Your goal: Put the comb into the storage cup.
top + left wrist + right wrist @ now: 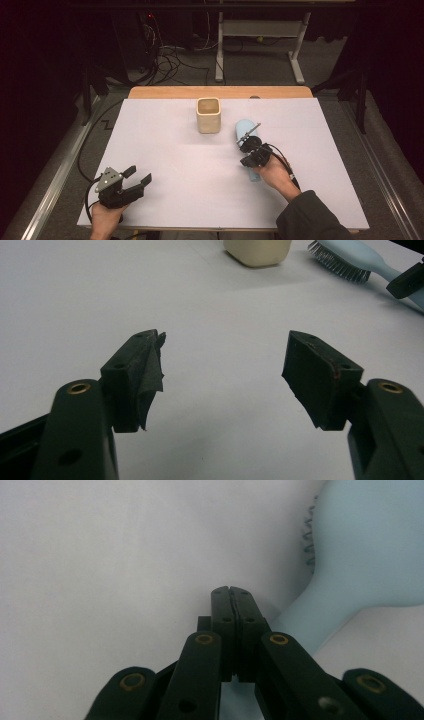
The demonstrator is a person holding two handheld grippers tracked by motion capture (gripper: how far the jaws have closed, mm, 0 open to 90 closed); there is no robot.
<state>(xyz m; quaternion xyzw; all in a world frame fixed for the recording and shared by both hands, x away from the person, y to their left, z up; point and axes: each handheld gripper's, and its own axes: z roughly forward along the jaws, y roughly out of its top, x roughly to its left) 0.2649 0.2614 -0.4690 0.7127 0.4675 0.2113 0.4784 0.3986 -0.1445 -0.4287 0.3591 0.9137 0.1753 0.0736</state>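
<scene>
Pale-blue hairbrush (245, 131) is found flat on the table (165, 150) just right of the cup (208, 115), not yet lifted, with the right gripper (232, 591) clenched empty beside its handle and the left gripper (222, 372) released, well apart.

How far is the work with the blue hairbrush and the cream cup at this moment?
Done: nothing visible; the hairbrush lies flat on the white table, beside the cream cup, which looks empty. In hand: the right gripper is at the brush handle, jaws shut beside it, not on it. The left gripper waits open, apart. Left: gripping and moving the brush, perhaps into the cup.
</scene>
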